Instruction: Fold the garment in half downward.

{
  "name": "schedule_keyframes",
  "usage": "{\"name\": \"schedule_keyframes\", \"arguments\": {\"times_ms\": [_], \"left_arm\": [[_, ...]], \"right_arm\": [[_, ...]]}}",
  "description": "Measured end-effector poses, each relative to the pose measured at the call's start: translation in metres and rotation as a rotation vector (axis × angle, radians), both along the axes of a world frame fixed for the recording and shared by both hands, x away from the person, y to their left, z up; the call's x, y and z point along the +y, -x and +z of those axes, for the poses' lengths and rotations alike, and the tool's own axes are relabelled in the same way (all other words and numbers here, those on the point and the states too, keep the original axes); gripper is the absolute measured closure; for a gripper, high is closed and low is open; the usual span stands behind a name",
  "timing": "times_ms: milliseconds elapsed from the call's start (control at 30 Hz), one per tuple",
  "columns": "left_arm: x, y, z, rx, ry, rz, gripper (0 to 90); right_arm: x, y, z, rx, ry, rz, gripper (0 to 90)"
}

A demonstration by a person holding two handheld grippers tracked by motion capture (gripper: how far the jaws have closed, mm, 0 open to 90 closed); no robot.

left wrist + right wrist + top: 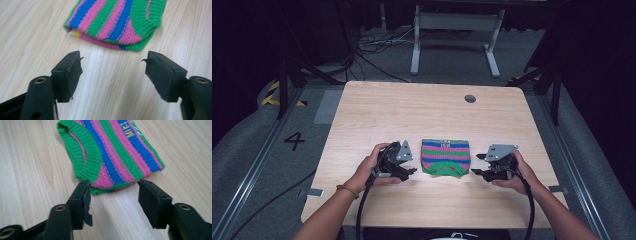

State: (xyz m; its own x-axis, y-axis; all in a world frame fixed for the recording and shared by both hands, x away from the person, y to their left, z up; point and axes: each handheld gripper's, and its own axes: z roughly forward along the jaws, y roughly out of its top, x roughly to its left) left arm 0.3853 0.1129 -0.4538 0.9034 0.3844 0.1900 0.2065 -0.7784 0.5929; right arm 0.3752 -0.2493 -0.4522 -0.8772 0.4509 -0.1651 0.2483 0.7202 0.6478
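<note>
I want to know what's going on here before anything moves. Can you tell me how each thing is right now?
Striped knit garment: folded, lying flat on the table between the two grippers, not held.
Left gripper: open, holding nothing, close to the garment's left edge.
Right gripper: open, holding nothing, close to the garment's right edge.
Table: wooden top, with a small round hole near its far edge.
</note>
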Motion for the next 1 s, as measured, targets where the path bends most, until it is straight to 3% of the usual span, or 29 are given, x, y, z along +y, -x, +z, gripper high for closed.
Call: {"name": "schedule_keyframes", "arguments": {"times_ms": [167,633,967,1000], "left_arm": [[0.017,0.009,0.004,-0.009,-0.016,0.01,21.0],[0.057,0.029,-0.008,-0.009,-0.057,0.075,19.5],[0.098,0.04,-0.022,0.013,-0.016,0.12,19.3],[0.105,0.042,-0.023,0.024,0.002,0.128,19.1]], "right_arm": [[-0.01,0.004,-0.001,-0.013,0.014,-0.041,32.0],[-0.039,0.021,-0.012,-0.012,0.053,-0.12,23.2],[-0.08,0.036,-0.022,-0.022,0.029,-0.202,19.3],[-0.095,0.042,-0.025,-0.035,0.003,-0.228,19.1]]}}
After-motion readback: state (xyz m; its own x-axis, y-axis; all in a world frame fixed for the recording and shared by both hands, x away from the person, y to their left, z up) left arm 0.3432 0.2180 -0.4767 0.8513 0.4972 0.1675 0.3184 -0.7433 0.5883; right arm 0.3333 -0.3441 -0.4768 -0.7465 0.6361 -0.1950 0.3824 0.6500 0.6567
